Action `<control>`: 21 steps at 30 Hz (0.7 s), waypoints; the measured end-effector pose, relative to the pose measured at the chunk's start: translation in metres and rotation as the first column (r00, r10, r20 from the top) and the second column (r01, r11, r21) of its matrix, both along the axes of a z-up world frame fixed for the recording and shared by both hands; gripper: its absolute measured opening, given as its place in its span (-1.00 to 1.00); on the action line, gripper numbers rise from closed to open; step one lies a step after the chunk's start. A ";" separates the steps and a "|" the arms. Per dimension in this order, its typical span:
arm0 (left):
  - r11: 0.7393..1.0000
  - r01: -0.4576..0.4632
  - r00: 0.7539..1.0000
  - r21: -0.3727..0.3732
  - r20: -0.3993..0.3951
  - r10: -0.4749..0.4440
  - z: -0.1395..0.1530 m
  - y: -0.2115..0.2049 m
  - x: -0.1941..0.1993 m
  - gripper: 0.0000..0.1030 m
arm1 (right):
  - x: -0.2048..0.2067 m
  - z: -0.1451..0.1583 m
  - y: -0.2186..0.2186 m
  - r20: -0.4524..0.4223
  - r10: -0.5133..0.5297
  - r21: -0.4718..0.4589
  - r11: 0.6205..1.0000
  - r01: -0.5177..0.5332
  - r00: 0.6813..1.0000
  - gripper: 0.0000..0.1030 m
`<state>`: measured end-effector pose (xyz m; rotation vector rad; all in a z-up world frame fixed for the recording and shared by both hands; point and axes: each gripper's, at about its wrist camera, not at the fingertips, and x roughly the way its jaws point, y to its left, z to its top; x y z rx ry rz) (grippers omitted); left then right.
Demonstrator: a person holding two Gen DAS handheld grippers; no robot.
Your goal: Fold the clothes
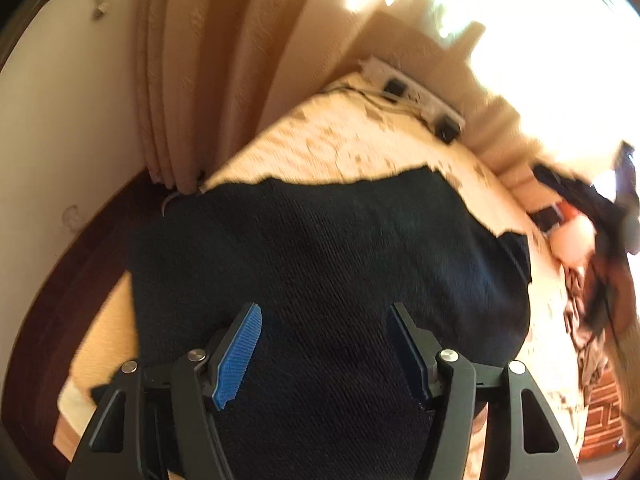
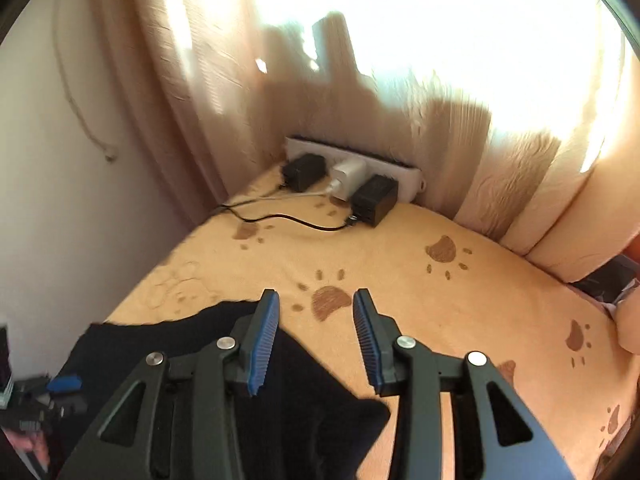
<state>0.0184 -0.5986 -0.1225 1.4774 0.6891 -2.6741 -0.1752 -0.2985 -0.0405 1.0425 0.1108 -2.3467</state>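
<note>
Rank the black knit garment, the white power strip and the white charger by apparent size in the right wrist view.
1. black knit garment, though nearness to the camera inflates it.
2. white power strip, partly hidden by the plugs.
3. white charger, smallest.

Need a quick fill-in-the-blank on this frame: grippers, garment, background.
1. The left gripper hangs over a ____ knit garment.
2. The right gripper has its jaws ____, holding nothing.
3. The blanket is printed with brown ____ marks.
4. Chargers sit in the white power strip below the ____.

Missing words: black; open; paw; curtain
</note>
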 end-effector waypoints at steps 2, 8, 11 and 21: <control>1.000 -0.009 1.000 0.007 0.001 0.009 0.000 -0.003 -0.004 0.34 | 0.035 -0.004 -0.010 0.023 0.102 0.014 0.995 -0.103 0.994 -0.15; 1.000 0.017 0.997 -0.010 0.069 -0.017 -0.018 0.003 -0.012 0.36 | 0.085 -0.076 -0.041 0.122 0.203 0.231 0.946 -0.227 0.972 -0.15; 0.995 0.067 0.997 -0.073 0.039 -0.064 -0.023 0.012 -0.002 0.46 | 0.074 -0.097 -0.017 0.143 0.161 0.153 0.971 -0.182 0.977 -0.15; 0.999 0.026 0.999 -0.028 0.032 -0.026 -0.002 0.014 0.005 0.50 | 0.051 -0.060 0.010 0.162 0.021 0.038 0.999 -0.027 0.987 -0.08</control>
